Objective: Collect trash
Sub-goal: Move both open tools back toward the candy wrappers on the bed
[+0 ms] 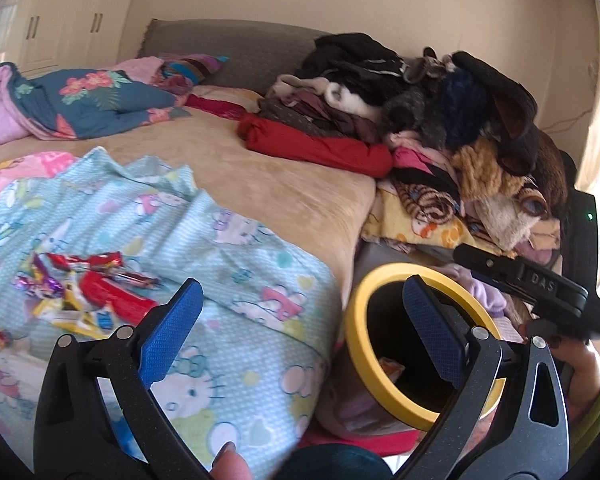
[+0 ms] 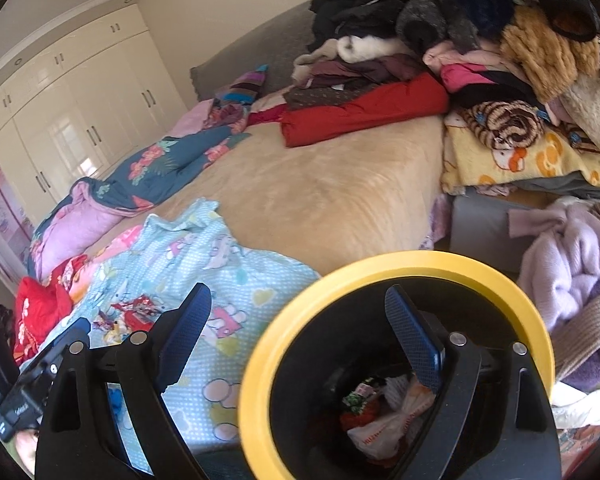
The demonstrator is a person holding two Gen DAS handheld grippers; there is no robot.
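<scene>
**A:** Where's the trash?

**B:** Wrappers (image 1: 80, 292), a loose heap of red, yellow and purple foil, on the blue cartoon sheet (image 1: 236, 264) near the bed's foot. From my right camera, they show small at the far left, partly behind my left claw's body. More trash already lies in the bin (image 2: 396, 268): a crumpled white bag (image 2: 388, 420) and some dark scraps at the bottom.

**A:** The bin sits where?

**B:** On the floor, just beside the bed (image 1: 284, 168) corner. Yellow rim, black inside.

**A:** And your claws?

**B:** Left claw (image 1: 300, 308) spread wide, nothing in it; one pad hangs over the sheet, the other over the bin mouth. Right claw (image 2: 300, 320) just as wide and bare, one finger over the bin, the other over the sheet.

**A:** What could go wrong?

**B:** My guesses only. Foil is thin and slick; a shallow pinch may lift one wrapper and scatter the rest. The sheet is rumpled and soft, so pressing down could catch cloth with the foil and drag the whole heap off the edge. Both claws sit close together by the bin; reaching across with either could knock the other, or tip the rim. The clothes pile (image 1: 440, 112) and the lilac knit (image 2: 560, 256) crowd the bin's far side, so a loose drop may land in laundry.
</scene>
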